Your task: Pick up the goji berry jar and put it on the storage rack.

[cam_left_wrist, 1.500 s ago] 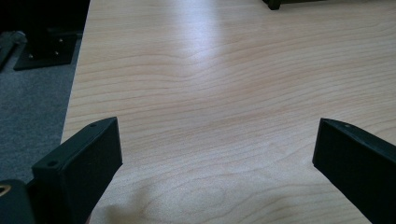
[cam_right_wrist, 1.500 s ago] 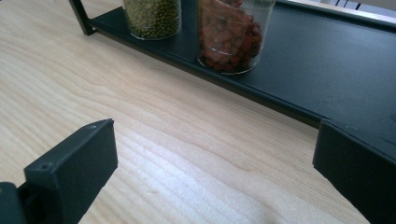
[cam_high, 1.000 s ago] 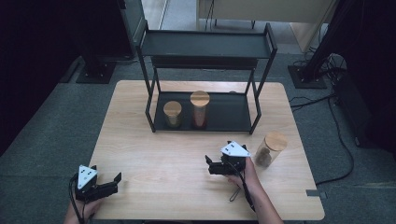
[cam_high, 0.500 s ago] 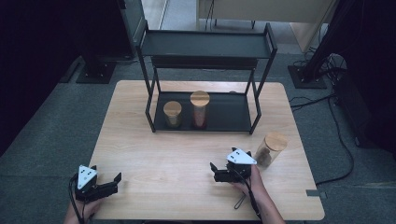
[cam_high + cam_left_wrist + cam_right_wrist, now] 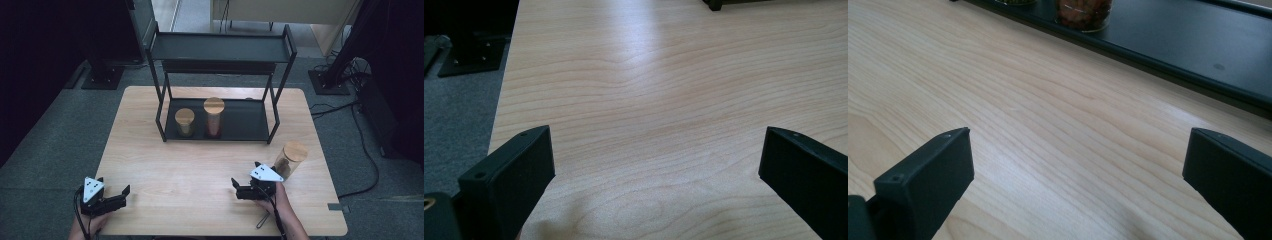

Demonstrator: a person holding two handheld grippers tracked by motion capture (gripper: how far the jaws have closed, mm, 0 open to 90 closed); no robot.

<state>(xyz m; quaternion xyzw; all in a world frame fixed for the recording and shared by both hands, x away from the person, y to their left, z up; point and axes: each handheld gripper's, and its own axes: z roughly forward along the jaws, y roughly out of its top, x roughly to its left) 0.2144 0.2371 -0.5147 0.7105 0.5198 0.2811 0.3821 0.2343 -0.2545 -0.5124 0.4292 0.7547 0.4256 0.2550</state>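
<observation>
A black two-tier rack (image 5: 220,47) stands at the back of the wooden table (image 5: 200,165). On its lower shelf (image 5: 1198,45) sit a short jar (image 5: 184,122) with a wooden lid and a taller jar (image 5: 214,116) of reddish contents (image 5: 1083,12). A third wooden-lidded jar (image 5: 290,159) stands on the table at the right, just beyond my right gripper (image 5: 239,190). That gripper is open and empty, jaws wide (image 5: 1078,165). My left gripper (image 5: 122,196) rests at the front left corner, open over bare wood (image 5: 654,160).
The table's left edge and grey carpet (image 5: 459,100) lie close to the left gripper. Cables (image 5: 350,95) run over the floor at the right. A dark stand base (image 5: 102,75) sits on the floor behind the table's left corner.
My right gripper has drawn back toward the front edge and slightly right, away from the rack. The left gripper has not moved.
</observation>
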